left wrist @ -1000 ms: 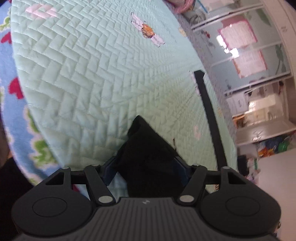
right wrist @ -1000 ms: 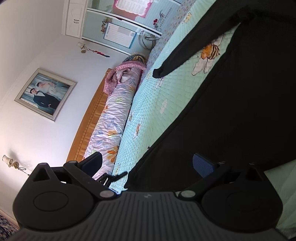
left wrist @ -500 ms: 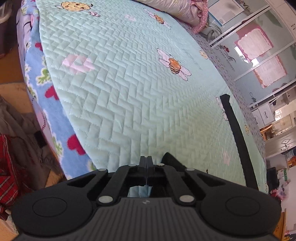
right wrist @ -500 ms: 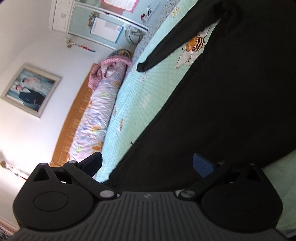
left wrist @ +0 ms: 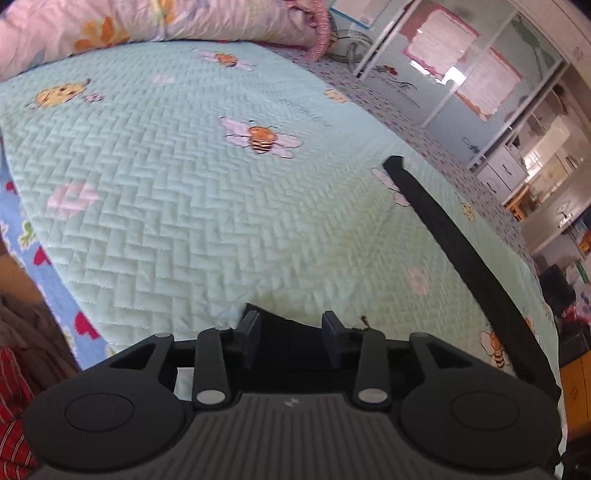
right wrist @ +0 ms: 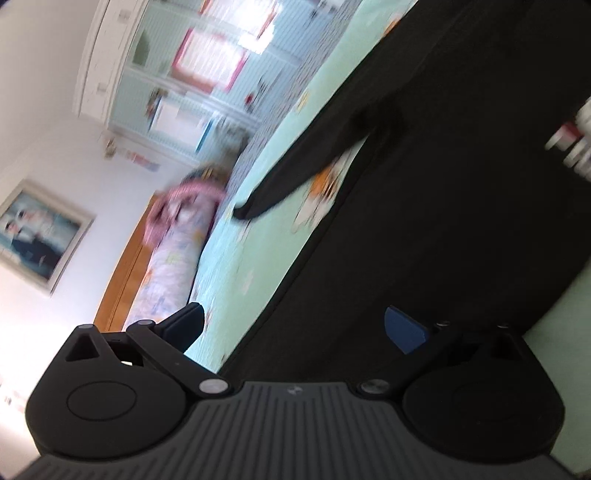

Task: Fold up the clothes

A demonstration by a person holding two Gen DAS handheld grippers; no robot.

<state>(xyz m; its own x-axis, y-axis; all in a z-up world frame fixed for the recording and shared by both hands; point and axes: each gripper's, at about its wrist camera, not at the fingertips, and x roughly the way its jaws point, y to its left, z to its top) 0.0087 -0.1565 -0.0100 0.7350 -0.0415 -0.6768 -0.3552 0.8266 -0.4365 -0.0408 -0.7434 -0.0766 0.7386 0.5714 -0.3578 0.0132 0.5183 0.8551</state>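
A black garment [right wrist: 424, 203] lies spread on the mint quilted bed [left wrist: 184, 203], one long sleeve [left wrist: 454, 243] stretched out across the quilt. The same sleeve [right wrist: 295, 177] shows in the right wrist view. My left gripper [left wrist: 291, 332] hovers over a corner of the garment [left wrist: 291, 354] near the bed's edge. Its jaws are opening, with black cloth showing in the gap and neither pad pressing on it. My right gripper [right wrist: 295, 325] stands wide open over the garment's long edge and holds nothing. That view is blurred by motion.
A rolled floral duvet [left wrist: 110, 22] lies along the wooden headboard [right wrist: 122, 280]. Mirrored wardrobe doors [left wrist: 461, 66] stand beyond the bed, and a framed picture [right wrist: 37, 236] hangs on the wall. A heap of clothes [left wrist: 11, 406] sits on the floor by the bed's edge.
The left jaws held a bunch of black cloth, closed fully, and now stand apart again. That gripper has risen and rolled. The right gripper has swept sideways over the garment, still open.
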